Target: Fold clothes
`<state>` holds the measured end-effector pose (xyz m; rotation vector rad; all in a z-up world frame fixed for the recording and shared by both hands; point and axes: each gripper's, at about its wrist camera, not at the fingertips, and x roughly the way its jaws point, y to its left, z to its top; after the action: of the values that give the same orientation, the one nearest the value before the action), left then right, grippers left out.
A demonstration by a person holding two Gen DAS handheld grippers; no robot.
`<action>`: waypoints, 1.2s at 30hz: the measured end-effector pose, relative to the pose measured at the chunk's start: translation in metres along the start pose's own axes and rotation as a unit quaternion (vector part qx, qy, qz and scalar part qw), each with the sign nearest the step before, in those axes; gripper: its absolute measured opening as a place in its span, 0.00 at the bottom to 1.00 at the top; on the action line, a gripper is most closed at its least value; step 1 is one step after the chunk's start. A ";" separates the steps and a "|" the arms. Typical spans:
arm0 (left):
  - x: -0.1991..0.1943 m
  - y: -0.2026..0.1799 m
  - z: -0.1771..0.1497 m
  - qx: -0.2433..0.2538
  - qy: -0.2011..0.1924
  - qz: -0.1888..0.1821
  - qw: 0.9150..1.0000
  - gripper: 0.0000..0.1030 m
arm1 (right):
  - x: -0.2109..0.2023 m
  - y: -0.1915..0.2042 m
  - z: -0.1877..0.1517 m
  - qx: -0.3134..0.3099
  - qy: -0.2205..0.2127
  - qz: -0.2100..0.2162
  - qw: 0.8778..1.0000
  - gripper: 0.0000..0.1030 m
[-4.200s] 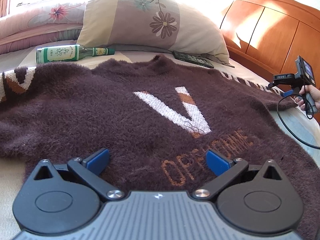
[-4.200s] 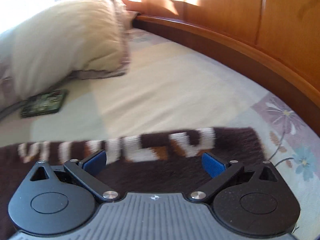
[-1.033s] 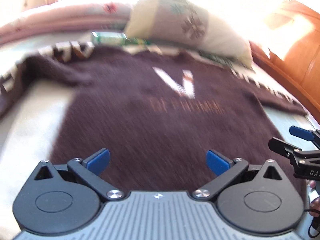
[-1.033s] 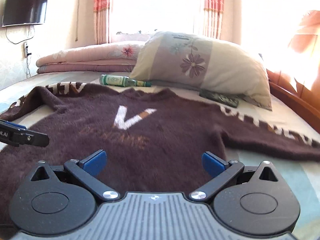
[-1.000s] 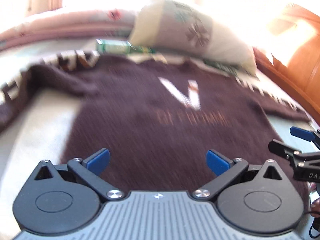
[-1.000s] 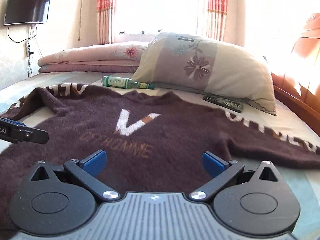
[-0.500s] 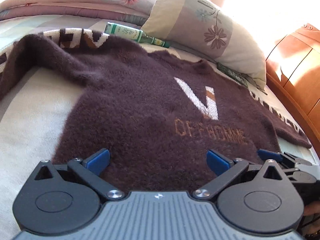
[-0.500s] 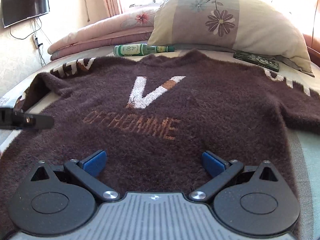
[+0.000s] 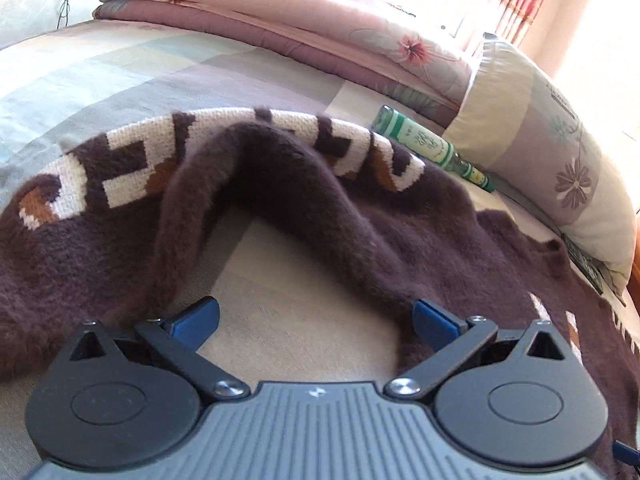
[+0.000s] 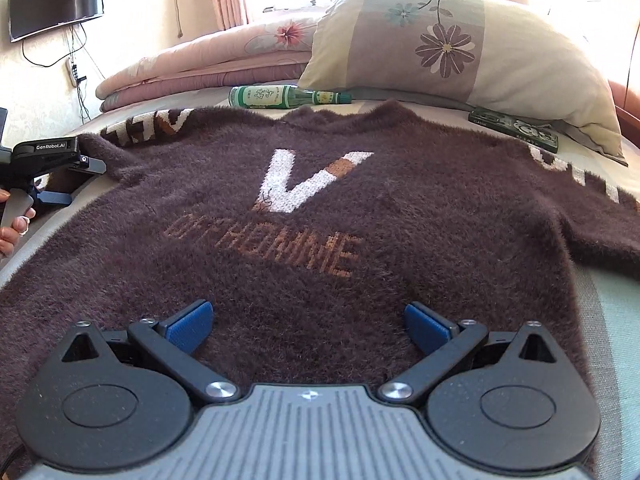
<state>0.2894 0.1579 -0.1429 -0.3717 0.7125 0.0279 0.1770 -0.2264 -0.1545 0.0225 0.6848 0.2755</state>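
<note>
Brown fuzzy sweater point(image 10: 360, 216) spread face-up across the bed point(image 10: 612, 320), white V and orange lettering on the chest, neckline toward the floral pillow point(image 10: 460, 44). Right gripper point(image 10: 306, 322) low over the hem, blue fingers point(image 10: 188, 326) spread wide, nothing between them. Left gripper point(image 9: 314, 320) at the sweater's left side, likewise wide open and empty, one blue pad point(image 9: 196, 320) just beside the left sleeve point(image 9: 256, 168), the other against the body's edge, bare sheet showing in between. That sleeve humped up in an arch, patterned white-and-tan band along its far side. Green glass bottle point(image 9: 432, 148) lying on its side beyond the shoulder, neck pointing at the pillow. Dark flat packet point(image 10: 516, 130) tucked at the pillow's lower edge near the right sleeve. Folded pink quilt point(image 9: 288, 28) stacked at the far side. Wall-mounted screen point(image 10: 56, 0) in the right wrist view, upper left corner.
</note>
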 end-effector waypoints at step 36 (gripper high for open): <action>-0.019 -0.024 0.112 0.112 -0.089 0.120 0.982 0.99 | -0.002 0.001 0.000 -0.006 0.001 -0.001 1.000 1.00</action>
<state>0.3496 0.1752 -0.0452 -0.0639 0.5736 0.2057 0.1753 -0.2259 -0.1533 0.0103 0.6860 0.2788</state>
